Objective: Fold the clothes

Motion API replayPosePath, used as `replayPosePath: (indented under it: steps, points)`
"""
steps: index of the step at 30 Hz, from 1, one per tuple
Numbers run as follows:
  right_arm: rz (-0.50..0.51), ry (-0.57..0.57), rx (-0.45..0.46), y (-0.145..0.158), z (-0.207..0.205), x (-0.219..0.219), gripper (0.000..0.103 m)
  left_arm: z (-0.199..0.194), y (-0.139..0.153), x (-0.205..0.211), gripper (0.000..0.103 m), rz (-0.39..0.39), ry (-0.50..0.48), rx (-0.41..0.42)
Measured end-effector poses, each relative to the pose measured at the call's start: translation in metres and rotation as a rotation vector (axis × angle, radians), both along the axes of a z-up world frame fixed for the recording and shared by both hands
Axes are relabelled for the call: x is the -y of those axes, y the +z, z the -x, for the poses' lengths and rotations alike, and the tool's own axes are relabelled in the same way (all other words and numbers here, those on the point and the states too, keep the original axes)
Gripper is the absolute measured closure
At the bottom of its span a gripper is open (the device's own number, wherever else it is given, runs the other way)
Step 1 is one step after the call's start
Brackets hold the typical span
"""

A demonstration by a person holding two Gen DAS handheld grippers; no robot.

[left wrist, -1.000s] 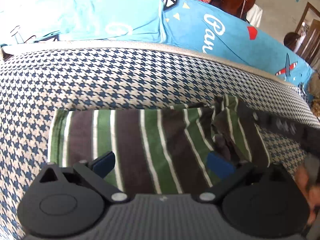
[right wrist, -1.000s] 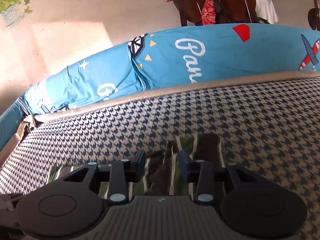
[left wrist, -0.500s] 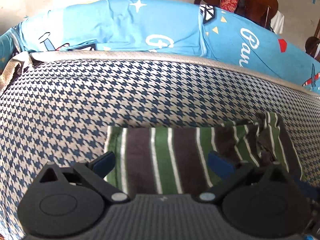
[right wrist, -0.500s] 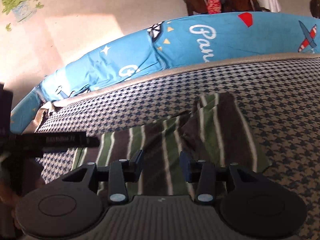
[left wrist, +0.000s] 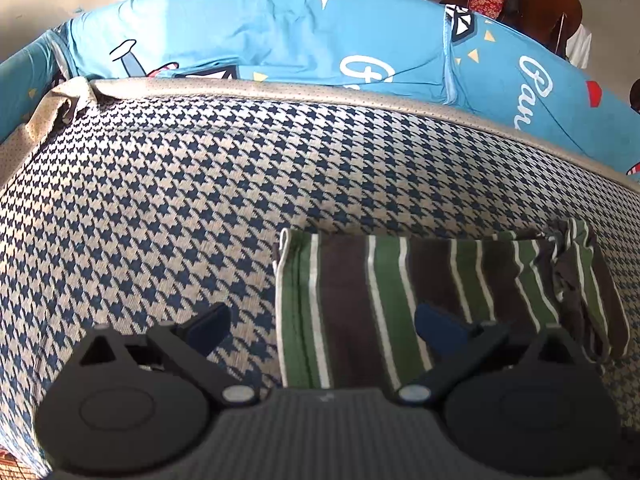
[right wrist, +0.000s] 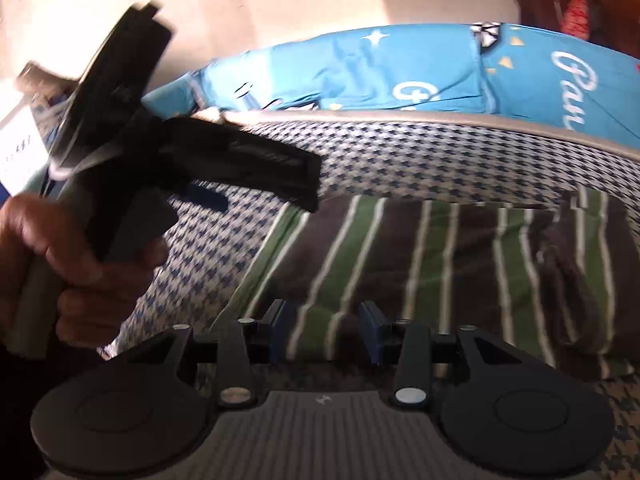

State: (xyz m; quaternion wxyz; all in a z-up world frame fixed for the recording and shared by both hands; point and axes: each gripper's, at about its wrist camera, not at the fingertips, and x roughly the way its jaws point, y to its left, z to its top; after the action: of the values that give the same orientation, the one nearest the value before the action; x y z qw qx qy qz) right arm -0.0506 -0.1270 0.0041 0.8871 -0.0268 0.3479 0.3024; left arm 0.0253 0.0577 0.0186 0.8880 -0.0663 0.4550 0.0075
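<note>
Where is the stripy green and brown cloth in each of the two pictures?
Left wrist view: the striped cloth lies low and right of centre on the checked cover, with its bunched end at the far right.
Right wrist view: the striped cloth fills the middle and right, just above the gripper's fingers.
Shared landmark: the blue printed sheet runs behind the checked cover in both.

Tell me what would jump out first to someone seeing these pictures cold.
The folded green, brown and white striped garment lies on a blue and beige houndstooth surface, right ahead of both cameras. Behind it runs a bright blue cartoon-print sheet with stars and lettering. In the right wrist view, a hand holds the left tongs at the garment's left end.
</note>
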Motion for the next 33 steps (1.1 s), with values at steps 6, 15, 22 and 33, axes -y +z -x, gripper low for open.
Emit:
replayPosePath:
  steps: [6,15,22,33]
  points:
    - [0.053,0.116,0.041,-0.010,0.014,-0.027,0.063,0.003,-0.003,-0.007,0.001,0.010,0.009,-0.010]
    - [0.168,0.208,0.105,-0.026,0.023,-0.055,0.063,0.007,-0.006,-0.021,0.001,0.026,0.047,-0.017]
    - [0.273,0.279,0.194,-0.042,0.033,-0.074,0.063,0.005,-0.009,-0.026,0.001,0.039,0.046,-0.038]
    - [0.407,0.309,0.338,-0.059,0.043,-0.089,0.063,0.003,-0.018,-0.033,0.001,0.079,0.037,-0.090]
